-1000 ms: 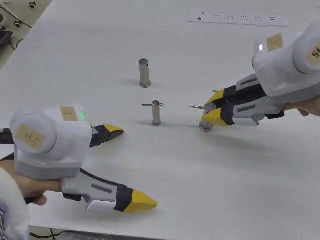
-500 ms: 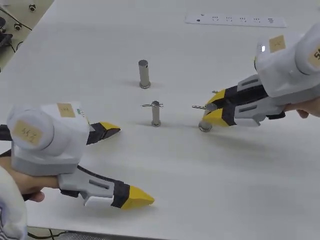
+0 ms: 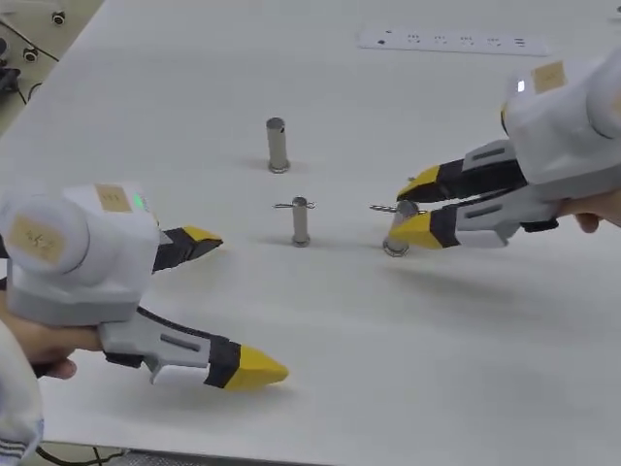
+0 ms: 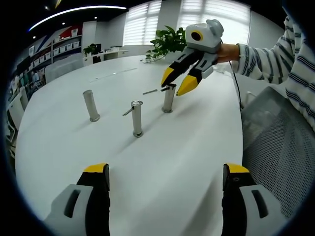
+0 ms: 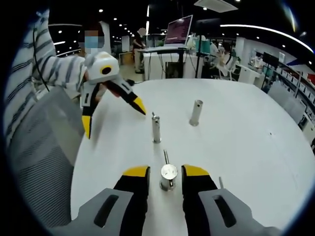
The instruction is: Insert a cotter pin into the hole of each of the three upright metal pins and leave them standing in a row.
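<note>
The right tongs are over at the right-hand metal pin, and they're parted: one yellow tip up by the pin's top, the other low by its base. The right gripper view makes it plain. The pin stands upright between the two tips with a sliver of white surface showing on each side, so nothing is being pinched. A cotter pin pokes out sideways at the top of that pin, pointing left. Whether it runs clean through the hole, I can't tell.

Now the middle metal pin: it's upright, just left of the right-hand one and apart from both tongs. The other cotter pin sits across its top, with an end showing on either side. Further back and a touch left, the far metal pin stands upright on its own.

Down at the near left are the left tongs, spread wide over bare surface and well apart from all three pins. In the left gripper view the two tips sit far apart at the bottom, with the three pins standing beyond them and the right tongs at the furthest one. A white power strip lies along the far edge.
</note>
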Motion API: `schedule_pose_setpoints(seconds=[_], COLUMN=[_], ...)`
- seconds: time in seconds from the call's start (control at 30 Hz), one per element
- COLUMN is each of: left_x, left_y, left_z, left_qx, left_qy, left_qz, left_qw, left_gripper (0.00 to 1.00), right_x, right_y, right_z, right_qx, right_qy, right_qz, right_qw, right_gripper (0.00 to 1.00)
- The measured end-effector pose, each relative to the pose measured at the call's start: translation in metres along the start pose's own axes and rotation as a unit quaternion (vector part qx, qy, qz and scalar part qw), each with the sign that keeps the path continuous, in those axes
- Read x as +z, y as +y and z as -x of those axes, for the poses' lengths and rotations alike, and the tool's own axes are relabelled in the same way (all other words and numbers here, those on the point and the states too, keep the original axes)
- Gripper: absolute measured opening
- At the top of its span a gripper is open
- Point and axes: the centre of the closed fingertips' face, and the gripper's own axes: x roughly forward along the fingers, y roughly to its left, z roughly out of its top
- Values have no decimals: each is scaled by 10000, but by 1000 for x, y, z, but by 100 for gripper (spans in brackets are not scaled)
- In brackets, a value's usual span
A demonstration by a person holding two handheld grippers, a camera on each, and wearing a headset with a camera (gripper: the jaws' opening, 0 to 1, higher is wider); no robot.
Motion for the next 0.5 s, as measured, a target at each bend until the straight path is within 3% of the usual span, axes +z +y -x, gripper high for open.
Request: schedule_pose_setpoints(seconds=[0.27,0.5], left_x=[8,10], left_y=[12,20], left_z=[2,2], left_qx=[102,149], left_qy=[-129,-120], left_qz=[-5,-12], left_qw=[9999,9998], left_gripper=[95,94], right_x=[1,-1], right_y=[3,4], right_z=[18,36], right_qx=[-207,-560], right_qy=[-197,-549], right_qz=[-320,-815], right_qw=[9991,9936], right_gripper=[38,50])
